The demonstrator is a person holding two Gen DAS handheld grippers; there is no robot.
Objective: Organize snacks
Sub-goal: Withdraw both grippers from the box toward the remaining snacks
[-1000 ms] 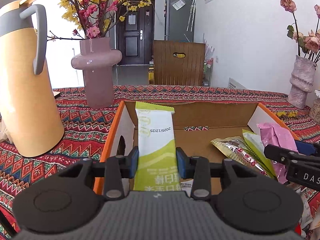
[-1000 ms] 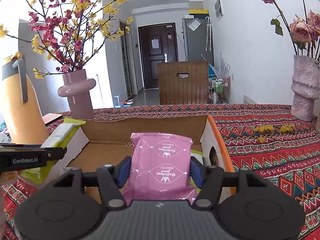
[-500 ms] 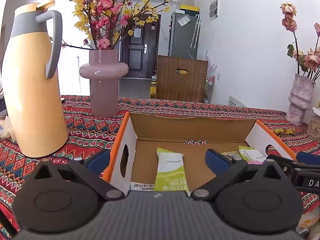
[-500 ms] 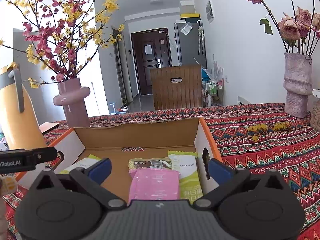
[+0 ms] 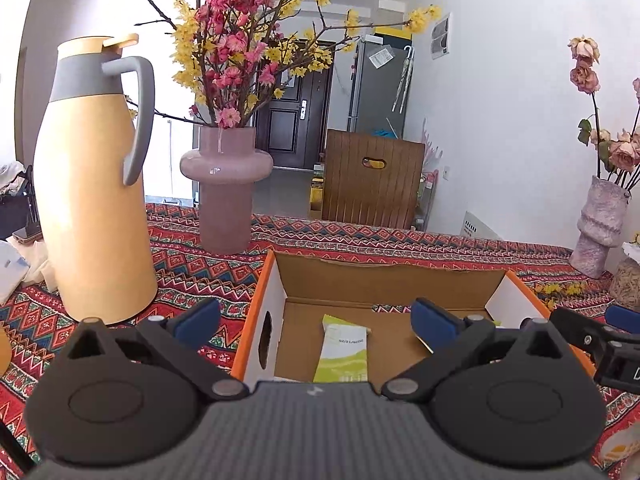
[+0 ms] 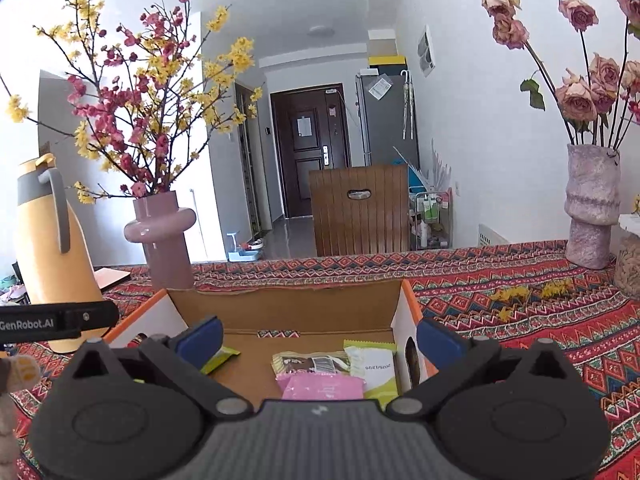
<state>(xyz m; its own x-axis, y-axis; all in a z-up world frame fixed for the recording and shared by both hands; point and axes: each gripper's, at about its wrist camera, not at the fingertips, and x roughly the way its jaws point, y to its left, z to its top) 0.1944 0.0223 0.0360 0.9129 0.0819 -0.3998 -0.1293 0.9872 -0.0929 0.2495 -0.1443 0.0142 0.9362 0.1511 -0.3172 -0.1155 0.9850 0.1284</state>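
Step in hand: a deposit into the cardboard box (image 5: 276, 280) reads as finished on both sides; next comes fetching more snacks, judged from both claws being empty over the box

Left to right:
- Yellow thermos jug (image 5: 94, 184) stands on the patterned tablecloth (image 5: 192, 248), left of the box, near its left wall; tall and probably easy to tip
- Pink vase (image 5: 226, 184) with blossom branches, behind the box's far left corner
- Left gripper (image 5: 316, 322): jaws spread wide, nothing between them. Beneath it a green-and-white snack bar (image 5: 344, 350) lies flat on the box floor, left half
- Right gripper (image 6: 318, 338): jaws also spread wide, empty. Below it, in the right half of the box: a pink packet (image 6: 322, 386), a brown-and-gold packet (image 6: 308, 362) behind it, a second green-and-white bar (image 6: 374, 368) against the right wall
- Textured vase (image 6: 592, 208) with dried roses, well apart on the right

Next move, my estimate: draw both claws back clear of the orange box rim, then go for any loose snacks; none is clearly visible outside the box

Room: middle of the box floor is bare. The two claws sit close side by side, so they could clash. Open cloth lies right of the box; the left side is tight by the jug
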